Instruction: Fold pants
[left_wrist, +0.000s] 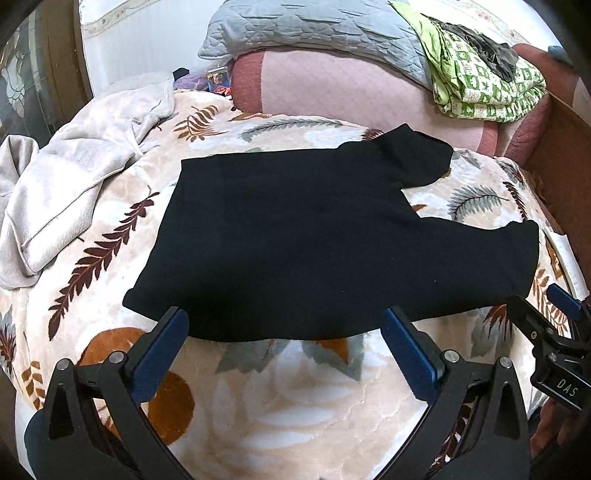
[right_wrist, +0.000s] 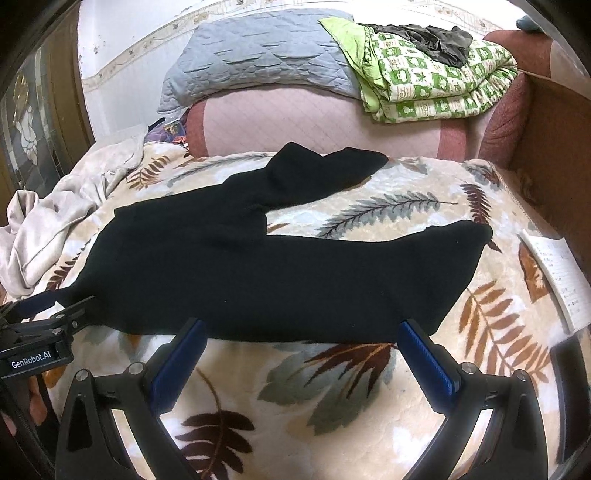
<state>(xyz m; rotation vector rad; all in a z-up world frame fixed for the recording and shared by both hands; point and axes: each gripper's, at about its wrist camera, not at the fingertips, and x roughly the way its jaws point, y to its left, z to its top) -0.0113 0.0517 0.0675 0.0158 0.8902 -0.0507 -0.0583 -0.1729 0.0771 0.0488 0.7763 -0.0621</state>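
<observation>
Pants (left_wrist: 332, 236), black, lie flat on a leaf-print blanket (left_wrist: 295, 398) covering the bed, just ahead of both pairs of fingers, legs running off to the right. Left gripper (left_wrist: 284, 332) hovers with blue-padded fingers (left_wrist: 162, 354) spread wide, tips at the pants' near edge, holding nothing. Right gripper (right_wrist: 301, 336) hangs likewise, fingers (right_wrist: 424, 362) spread and empty at the same edge. Beyond the fingertips sit folded quilts (right_wrist: 424, 77); left of them, a crumpled grey garment (left_wrist: 74, 184).
</observation>
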